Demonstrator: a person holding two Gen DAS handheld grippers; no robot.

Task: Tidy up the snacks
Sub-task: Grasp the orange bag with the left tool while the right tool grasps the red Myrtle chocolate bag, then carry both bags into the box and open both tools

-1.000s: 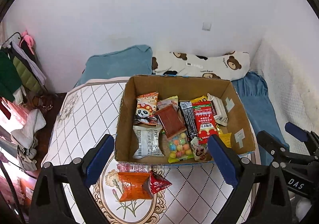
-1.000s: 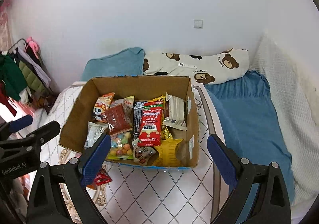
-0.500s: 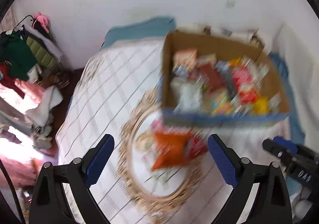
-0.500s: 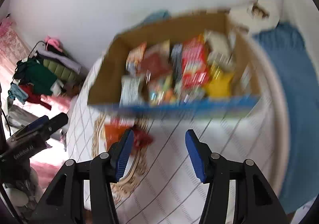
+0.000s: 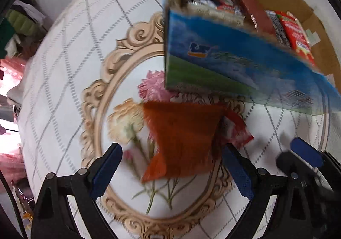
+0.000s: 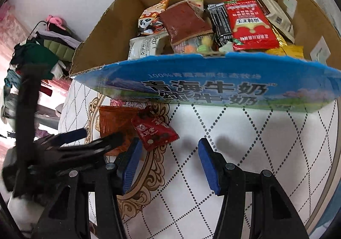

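Closing on target: I am bringing the left gripper point(image 5: 171, 166) over the orange packet point(image 5: 181, 139) and the right gripper point(image 6: 168, 162) toward the red packet point(image 6: 154, 130).
Left tool state: released, jaws spread wide either side of the orange packet, nothing held.
Right tool state: released, jaws parted, empty; the red packet lies just ahead of the left finger.
Location of goods: both packets lie flat on the patterned tablecloth point(image 6: 245, 153), in front of the cardboard box point(image 6: 213, 88); the red one overlaps the orange one's edge.
Box contents: other snacks already fill the box.
Handling, orange packet: I judge it light, puffy and crinkly; the film is probably slippery, and the contents may crush.
Handling, red packet: small, thin, soft; likely to slide on the cloth.
Grip point: I would pinch each across a short side, near the sealed seam.
Caution: left view is blurred, so exact contact I cannot tell.
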